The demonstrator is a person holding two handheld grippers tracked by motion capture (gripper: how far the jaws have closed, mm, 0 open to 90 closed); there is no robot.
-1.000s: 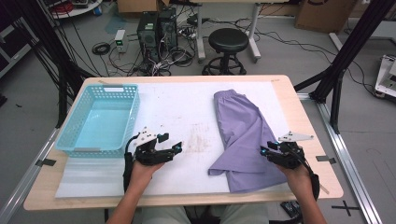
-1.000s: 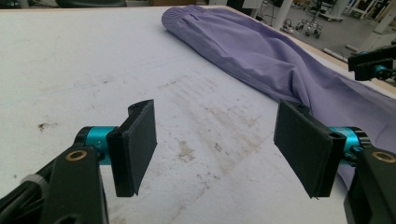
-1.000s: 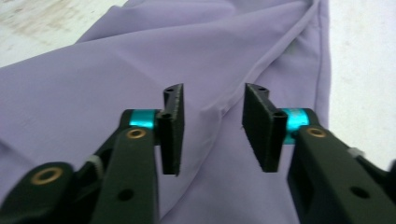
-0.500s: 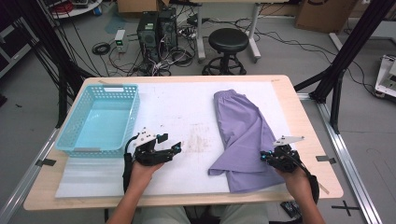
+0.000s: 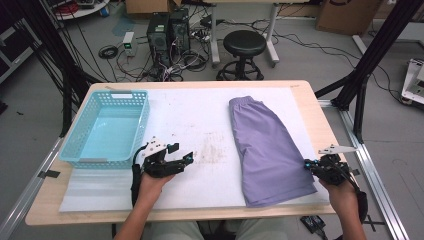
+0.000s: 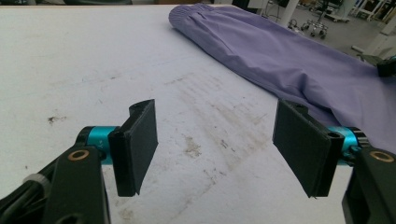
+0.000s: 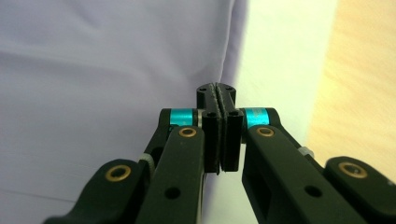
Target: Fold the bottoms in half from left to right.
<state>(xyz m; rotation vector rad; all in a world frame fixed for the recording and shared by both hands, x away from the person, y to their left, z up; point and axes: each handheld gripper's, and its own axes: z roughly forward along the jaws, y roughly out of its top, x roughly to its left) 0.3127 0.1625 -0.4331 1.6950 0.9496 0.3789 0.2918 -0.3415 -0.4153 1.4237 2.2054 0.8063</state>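
Observation:
Purple shorts (image 5: 265, 145) lie flat on the right half of the white mat (image 5: 200, 115), waistband at the far end. My right gripper (image 5: 307, 164) is at their near right corner. In the right gripper view (image 7: 217, 95) its jaws are pressed together on the cloth's edge (image 7: 116, 60). My left gripper (image 5: 181, 153) rests on the mat left of centre, pointing toward the shorts. Its pads (image 6: 140, 140) stand wide apart over bare stained mat, and the shorts (image 6: 280, 56) lie beyond them.
A light blue plastic basket (image 5: 120, 93) stands at the table's left side, nothing visible inside. Bare wooden table (image 7: 369, 70) borders the mat on the right. A stool (image 5: 245, 45) and computer towers stand on the floor behind the table.
The right gripper shut on the shorts' near edge and drew it to the right, so the bunched lower part now lies spread and straight. The left gripper stayed where it was.

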